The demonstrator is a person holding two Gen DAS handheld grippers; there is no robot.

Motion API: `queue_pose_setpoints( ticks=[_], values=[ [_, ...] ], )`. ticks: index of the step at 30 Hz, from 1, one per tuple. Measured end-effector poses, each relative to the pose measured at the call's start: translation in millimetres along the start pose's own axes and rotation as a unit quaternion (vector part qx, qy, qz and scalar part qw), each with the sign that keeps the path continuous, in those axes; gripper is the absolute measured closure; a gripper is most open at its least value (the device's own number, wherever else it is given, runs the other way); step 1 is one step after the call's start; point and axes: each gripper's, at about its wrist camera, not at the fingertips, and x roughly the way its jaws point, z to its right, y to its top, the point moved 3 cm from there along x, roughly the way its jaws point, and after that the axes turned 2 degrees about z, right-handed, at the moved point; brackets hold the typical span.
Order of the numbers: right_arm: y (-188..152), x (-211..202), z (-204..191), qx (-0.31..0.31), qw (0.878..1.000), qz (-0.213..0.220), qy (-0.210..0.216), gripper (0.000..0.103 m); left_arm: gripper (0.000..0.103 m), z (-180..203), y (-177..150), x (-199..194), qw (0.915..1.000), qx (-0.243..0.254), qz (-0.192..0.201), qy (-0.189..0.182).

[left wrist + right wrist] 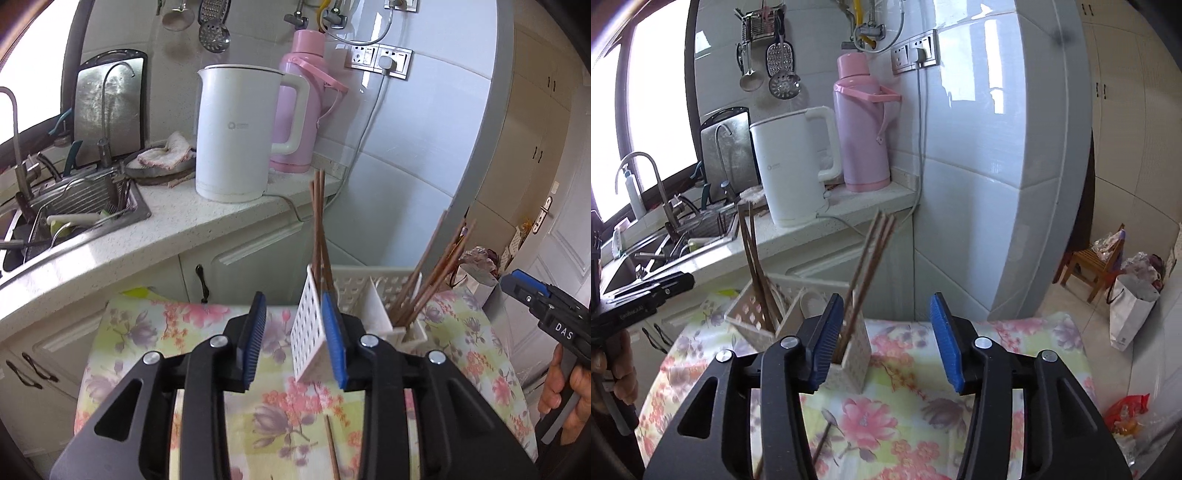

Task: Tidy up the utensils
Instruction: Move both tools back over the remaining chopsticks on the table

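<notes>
A white perforated utensil holder [308, 325] stands on the floral tablecloth [184, 325]. Brown chopsticks lean in its left compartment [318, 229] and in its right compartment [432, 273]. My left gripper [295, 343] is open around the holder's near left corner, and its left pad [255, 339] stands clear of the wall. My right gripper [886, 343] is open too; the holder's right end [855, 363] sits just inside its left pad [823, 343]. A loose chopstick [332, 450] lies on the cloth near me, also visible as the loose chopstick [820, 443] in the right wrist view.
Behind the table runs a speckled counter [177, 229] with a white kettle [236, 133], a pink thermos [299, 110] and a sink [74, 218] holding dishes. A tiled wall corner [1015, 184] is on the right. On the floor stand a white bag [1126, 314] and a wooden stool [1089, 266].
</notes>
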Motion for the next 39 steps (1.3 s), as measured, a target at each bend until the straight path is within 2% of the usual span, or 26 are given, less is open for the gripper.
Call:
queue_pose_setpoints(
  ticks=[5, 9, 12, 16, 21, 29, 31, 32, 39],
  values=[
    [-63.1, -6.8, 2.4, 0.004, 1.000, -0.026, -0.004, 0.048, 0.072, -0.1, -57.3, -9.1, 0.9998, -0.001, -0.020, 0.001],
    [-122.5, -5.4, -5.8, 0.010, 0.998, -0.060, -0.002, 0.046, 0.072, 6.5, -114.5, -7.4, 0.9989, 0.002, -0.048, 0.000],
    [-162.0, -2.5, -8.1, 0.027, 0.996, -0.088, -0.001, 0.046, 0.073, 15.4, -155.4, 0.8, 0.9968, 0.000, -0.078, -0.018],
    [-195.8, 4.3, -12.7, 0.030, 0.992, -0.126, 0.003, 0.046, 0.073, 29.1, -182.8, 13.9, 0.9935, 0.010, -0.109, -0.031],
    [-202.3, 3.7, -7.7, 0.042, 0.991, -0.130, 0.002, 0.042, 0.076, 45.6, -192.5, 25.2, 0.9915, 0.030, -0.123, -0.031],
    [-202.3, 8.0, -9.4, 0.037, 0.989, -0.140, 0.010, 0.041, 0.081, 59.4, -202.1, 44.7, 0.9880, 0.070, -0.137, -0.005],
    [-202.4, 8.7, -10.6, 0.037, 0.989, -0.142, 0.011, 0.041, 0.086, 63.4, -204.5, 46.0, 0.9872, 0.090, -0.131, 0.010],
    [-202.2, 8.9, -11.1, 0.037, 0.989, -0.142, 0.011, 0.041, 0.092, 63.8, -204.7, 46.2, 0.9866, 0.098, -0.129, 0.020],
    [-198.1, 11.4, -31.0, 0.026, 0.989, -0.143, 0.024, 0.041, 0.096, 47.4, -200.8, 46.1, 0.9868, 0.087, -0.132, 0.037]
  ],
)
